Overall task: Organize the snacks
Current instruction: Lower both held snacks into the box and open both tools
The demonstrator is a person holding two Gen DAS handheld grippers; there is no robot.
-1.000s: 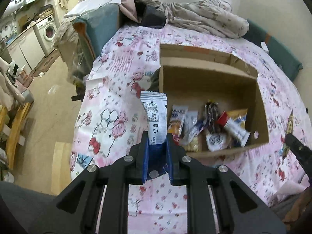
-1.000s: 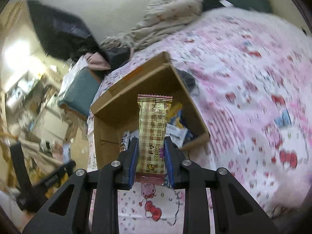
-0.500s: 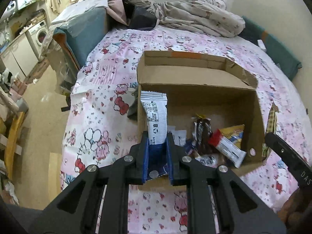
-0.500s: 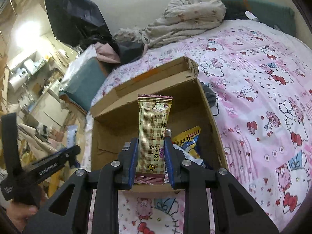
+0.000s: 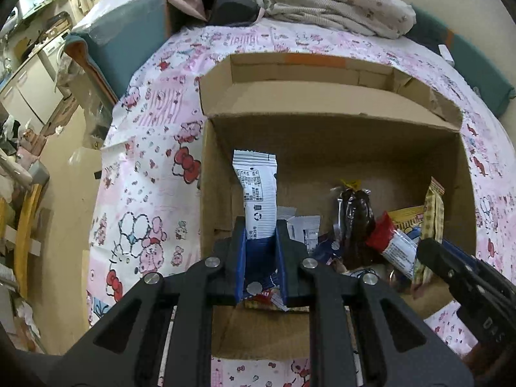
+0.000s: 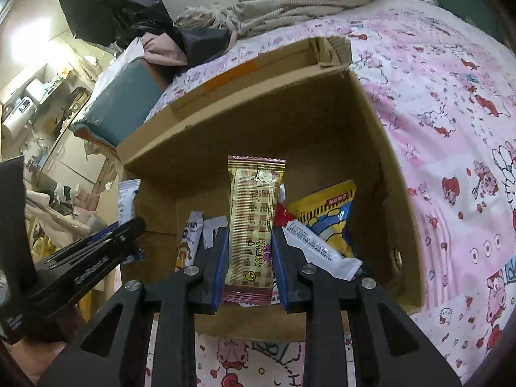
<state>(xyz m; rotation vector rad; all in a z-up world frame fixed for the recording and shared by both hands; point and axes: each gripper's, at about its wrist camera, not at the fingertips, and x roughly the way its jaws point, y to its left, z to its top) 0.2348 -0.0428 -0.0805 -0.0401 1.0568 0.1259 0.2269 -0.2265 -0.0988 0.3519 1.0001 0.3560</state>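
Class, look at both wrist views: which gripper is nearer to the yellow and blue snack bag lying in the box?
Right. The right gripper hangs just beside the yellow and blue snack bag; the left gripper is at the box's opposite side.

This is a lived-in home, a small bedroom that opens onto a kitchen or laundry corner. A bed under a pink cartoon-print sheet (image 5: 154,167) fills the middle of both views. At twelve o'clock a rumpled beige quilt (image 5: 338,0) lies heaped against the wall, with clothes (image 6: 164,48) piled beside it. At ten o'clock in the left wrist view stand white cabinets (image 5: 29,93) and cluttered shelves; a teal cushion (image 6: 125,103) lies near the bed edge.
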